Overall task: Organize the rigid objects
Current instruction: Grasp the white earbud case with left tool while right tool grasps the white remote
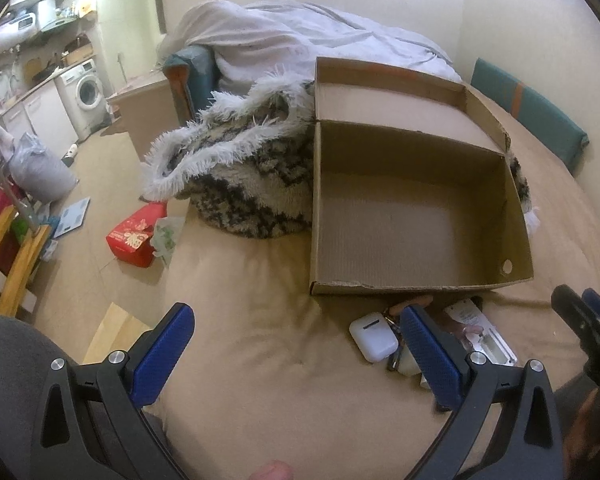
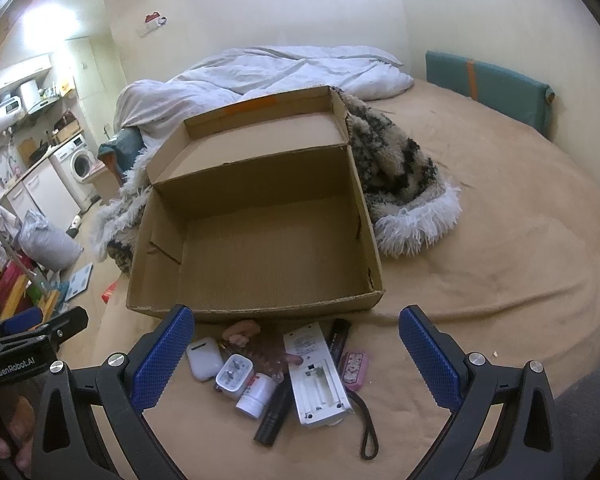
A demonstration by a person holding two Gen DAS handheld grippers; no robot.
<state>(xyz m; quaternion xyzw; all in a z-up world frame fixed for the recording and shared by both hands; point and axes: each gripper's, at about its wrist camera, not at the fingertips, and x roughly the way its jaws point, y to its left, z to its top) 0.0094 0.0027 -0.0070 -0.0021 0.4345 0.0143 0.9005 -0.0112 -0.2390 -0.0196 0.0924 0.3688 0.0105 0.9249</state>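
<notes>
Cardboard box [image 2: 260, 236]: nothing placed inside yet.
Earbud case [image 2: 204, 358], charger plug [image 2: 233, 376], remote [image 2: 318, 376]: left unsorted.
Left gripper [image 1: 296, 344], right gripper [image 2: 296, 344]: wide open, nothing held.

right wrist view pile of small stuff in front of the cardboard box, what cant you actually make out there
- Pink rubbery item: right wrist view, partly under clear plastic, identity unclear.
- Print on the white remote with open battery bay: too small to read.
- Black cylindrical torch: its top end is hidden under the white bottle.
- Left wrist view: the left gripper's blue finger pad covers most of the pile; only the white earbud case shows clearly.
</notes>
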